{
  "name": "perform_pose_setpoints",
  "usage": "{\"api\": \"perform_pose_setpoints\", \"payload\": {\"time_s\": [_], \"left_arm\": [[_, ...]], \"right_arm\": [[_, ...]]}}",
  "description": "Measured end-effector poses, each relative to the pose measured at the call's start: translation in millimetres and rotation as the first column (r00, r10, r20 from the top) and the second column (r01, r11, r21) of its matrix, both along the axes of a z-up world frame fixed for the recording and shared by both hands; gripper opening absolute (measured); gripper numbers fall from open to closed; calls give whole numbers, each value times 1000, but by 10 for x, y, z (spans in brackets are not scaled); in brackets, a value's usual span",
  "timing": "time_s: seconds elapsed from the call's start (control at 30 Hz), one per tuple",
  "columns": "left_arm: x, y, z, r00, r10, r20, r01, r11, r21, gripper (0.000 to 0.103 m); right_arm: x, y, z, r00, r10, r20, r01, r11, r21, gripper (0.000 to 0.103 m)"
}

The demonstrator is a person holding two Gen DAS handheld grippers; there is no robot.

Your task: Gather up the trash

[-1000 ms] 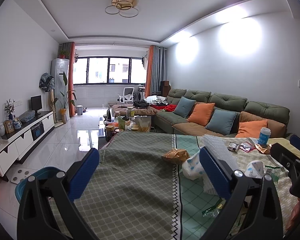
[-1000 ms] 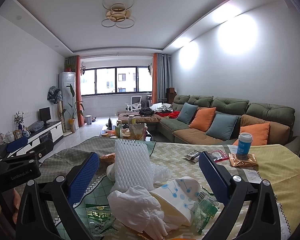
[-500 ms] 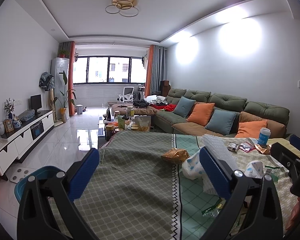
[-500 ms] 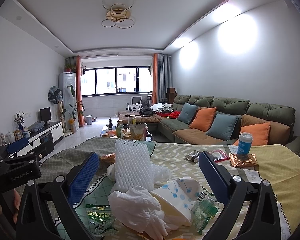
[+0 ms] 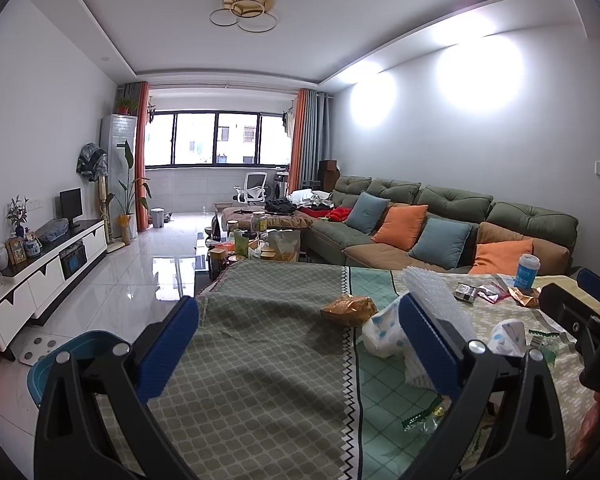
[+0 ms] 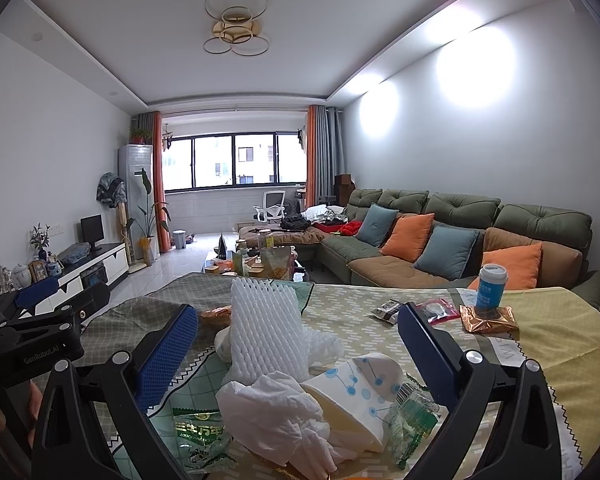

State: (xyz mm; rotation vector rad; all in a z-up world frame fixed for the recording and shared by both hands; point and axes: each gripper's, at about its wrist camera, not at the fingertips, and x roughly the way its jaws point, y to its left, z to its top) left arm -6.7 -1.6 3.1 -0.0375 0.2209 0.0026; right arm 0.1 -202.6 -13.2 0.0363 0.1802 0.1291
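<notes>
Both claws are hanging released over the table (image 5: 260, 380). The right claw (image 6: 298, 352) is framing foam net (image 6: 264, 328), tissue (image 6: 276, 416) and wrappers (image 6: 198, 436); the left claw (image 5: 300, 344) is alone showing a blue bin (image 5: 44, 372) on the floor.

Cloth-covered table (image 6: 548, 332), foam net (image 6: 264, 320), crumpled tissue (image 6: 276, 416), wrappers (image 6: 488, 320), cup (image 6: 490, 286)

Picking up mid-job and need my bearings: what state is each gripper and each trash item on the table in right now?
left gripper: open, empty
right gripper: open, empty, over the pile
white foam net: standing upright
crumpled tissue: loose on the table
blue-dotted paper cup: tipped on its side
green wrapper: flat, empty
blue cup: upright, lidded
</notes>
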Motion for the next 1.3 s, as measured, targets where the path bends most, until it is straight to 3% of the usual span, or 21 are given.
{"api": "perform_pose_setpoints", "payload": {"time_s": [0.8, 1.0, 1.1, 1.2, 1.3], "left_arm": [[59, -14, -86, 999, -34, -31, 33, 999, -6, 100], [136, -44, -154, 992, -104, -75, 104, 995, -12, 100], [207, -120, -240, 973, -188, -138, 189, 982, -4, 100], [212, -264, -354, 937, -291, -193, 299, 954, 13, 100], [242, -406, -491, 863, -431, -265, 440, 897, -24, 100]], "right_arm": [[64, 23, -79, 1000, 6, -23, -6, 1000, 13, 99], [82, -60, -82, 999, -1, -40, 2, 1000, 15, 99], [119, -131, -98, 998, -4, -60, 5, 1000, 23, 99], [129, -201, -126, 996, 0, -88, 3, 999, 37, 99], [151, -250, -163, 991, 36, -127, -29, 998, 53, 99]]}}
